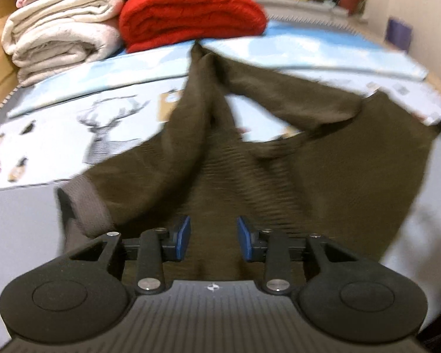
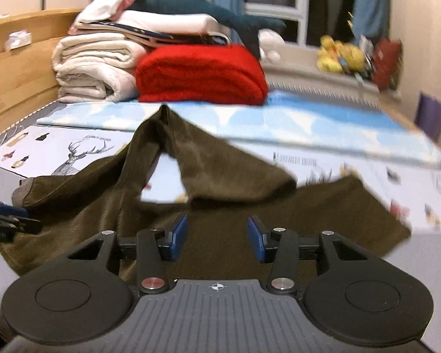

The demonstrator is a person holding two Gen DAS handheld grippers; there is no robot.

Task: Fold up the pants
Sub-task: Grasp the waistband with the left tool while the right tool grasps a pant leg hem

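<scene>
Dark olive-brown pants lie rumpled on the bed; both legs run away from me and bunch to a peak near the red blanket. The waist end lies nearest me. A ribbed grey-brown cuff is folded back at the left. My left gripper is open and empty just above the near part of the pants. In the right wrist view the pants spread under my right gripper, which is open and empty. The left gripper's tip shows at the left edge of that view.
A folded red blanket and a stack of white bedding sit at the far end of the bed. A light blue mat and a printed deer sheet lie under the pants. Yellow plush toys sit on the windowsill; a wooden headboard runs along the left.
</scene>
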